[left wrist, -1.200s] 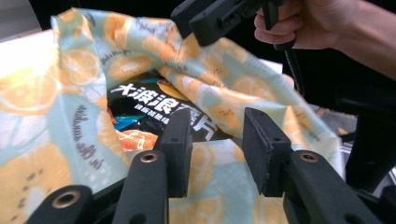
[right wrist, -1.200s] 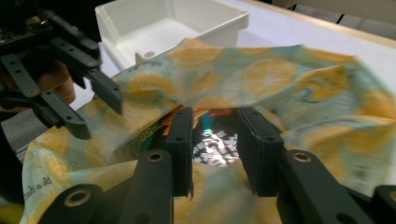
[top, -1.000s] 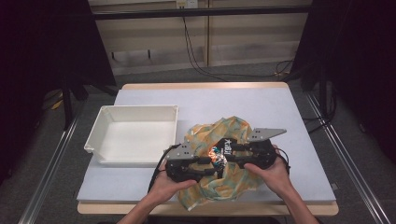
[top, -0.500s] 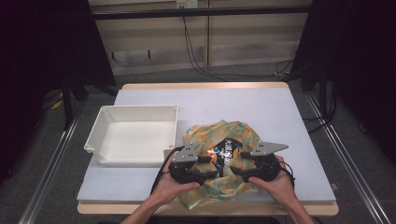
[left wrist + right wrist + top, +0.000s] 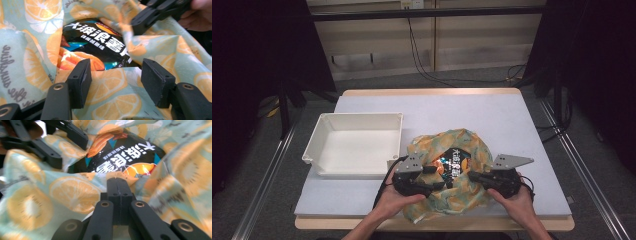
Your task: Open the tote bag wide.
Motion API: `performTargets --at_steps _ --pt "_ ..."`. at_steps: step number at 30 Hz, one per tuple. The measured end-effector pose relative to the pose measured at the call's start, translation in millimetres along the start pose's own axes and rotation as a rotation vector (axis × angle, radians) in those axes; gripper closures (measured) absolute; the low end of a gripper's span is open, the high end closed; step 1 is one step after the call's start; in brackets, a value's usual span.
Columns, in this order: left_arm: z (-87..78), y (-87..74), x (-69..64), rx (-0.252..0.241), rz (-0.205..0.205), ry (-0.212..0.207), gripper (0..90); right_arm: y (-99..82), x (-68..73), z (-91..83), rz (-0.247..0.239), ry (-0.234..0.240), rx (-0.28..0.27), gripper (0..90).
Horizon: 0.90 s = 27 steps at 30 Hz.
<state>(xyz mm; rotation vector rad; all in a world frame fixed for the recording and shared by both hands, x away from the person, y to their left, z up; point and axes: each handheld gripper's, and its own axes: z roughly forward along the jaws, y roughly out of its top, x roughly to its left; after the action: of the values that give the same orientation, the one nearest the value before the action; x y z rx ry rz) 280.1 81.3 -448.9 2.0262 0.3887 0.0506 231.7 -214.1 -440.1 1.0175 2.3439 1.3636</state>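
Right tool (image 5: 117, 182) shifted right, clamped; cloth (image 5: 472, 150) half-hides snack bag (image 5: 453, 161).

Both forearms entered from bottom edge, hands low over near side. Left hand (image 5: 398, 196) gripped left gripper (image 5: 115, 75), jaws well apart, just been opening, pads pressing nothing. Right hand (image 5: 514, 200) held right gripper (image 5: 117, 182), jaws pressed flat together, just been closing.
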Motion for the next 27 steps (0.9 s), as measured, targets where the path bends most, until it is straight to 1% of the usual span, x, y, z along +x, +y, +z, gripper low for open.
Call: performTargets --at_steps 1,2,5,7,9,11,12,13,16,18,20,21,22,23,24,27 --pt "-0.3 0.1 0.5 -0.001 0.007 0.003 41.4 -2.1 0.3 -4.4 0.005 -0.001 -0.004 90.0" --pt "-0.4 -0.1 0.2 -0.008 -0.003 0.001 41.1 -3.9 0.2 -7.5 0.007 -0.002 -0.004 90.0" --pt "-0.8 0.2 -1.0 -0.011 -0.008 0.003 40.7 -13.3 -1.5 -18.7 0.020 -0.016 0.004 90.0" --pt "-1.1 1.4 -3.3 -0.003 0.004 -0.001 40.4 -20.5 -3.2 -24.4 0.040 -0.009 0.014 90.0" --pt "0.0 2.2 -6.3 -0.018 -0.002 -0.005 40.4 -27.2 -4.7 -30.9 0.053 -0.011 0.022 90.0" --pt "0.5 3.6 -6.8 -0.004 0.015 -0.007 40.4 -32.6 -5.8 -36.1 0.056 -0.020 0.030 90.0" --pt "1.0 4.0 -6.9 0.005 0.014 -0.004 40.4 -35.8 -6.8 -37.8 0.057 -0.021 0.038 90.0" --pt "2.2 3.5 -6.5 -0.001 0.012 -0.010 40.4 -39.7 -8.0 -38.9 0.057 -0.026 0.050 90.0" --pt "3.7 1.4 -5.1 0.012 0.009 -0.004 40.4 -54.1 -13.7 -38.6 0.073 -0.043 0.091 90.0" --pt "4.4 0.4 -5.2 0.007 0.002 -0.002 40.4 -61.4 -17.3 -38.5 0.079 -0.051 0.123 90.0" --pt "3.3 0.3 -3.6 0.027 0.018 0.007 40.5 -69.1 -20.1 -38.6 0.090 -0.058 0.152 90.0" --pt "3.6 -0.3 -3.3 0.025 0.014 0.006 40.5 -74.1 -20.8 -39.0 0.095 -0.063 0.155 90.0" --pt "4.4 -1.0 -3.2 0.015 0.007 0.002 40.5 -75.9 -21.6 -40.6 0.105 -0.060 0.143 90.0" --pt "4.3 -1.5 -2.4 0.020 0.010 0.007 40.6 -76.1 -21.4 -41.5 0.107 -0.066 0.146 90.0" --pt "4.1 -2.2 -2.3 0.018 0.003 0.013 40.7 -76.1 -21.7 -41.5 0.108 -0.069 0.146 90.0" --pt "0.7 0.3 -5.1 0.006 0.016 0.000 45.4 -74.7 -20.1 -40.9 0.090 -0.069 0.132 90.0"
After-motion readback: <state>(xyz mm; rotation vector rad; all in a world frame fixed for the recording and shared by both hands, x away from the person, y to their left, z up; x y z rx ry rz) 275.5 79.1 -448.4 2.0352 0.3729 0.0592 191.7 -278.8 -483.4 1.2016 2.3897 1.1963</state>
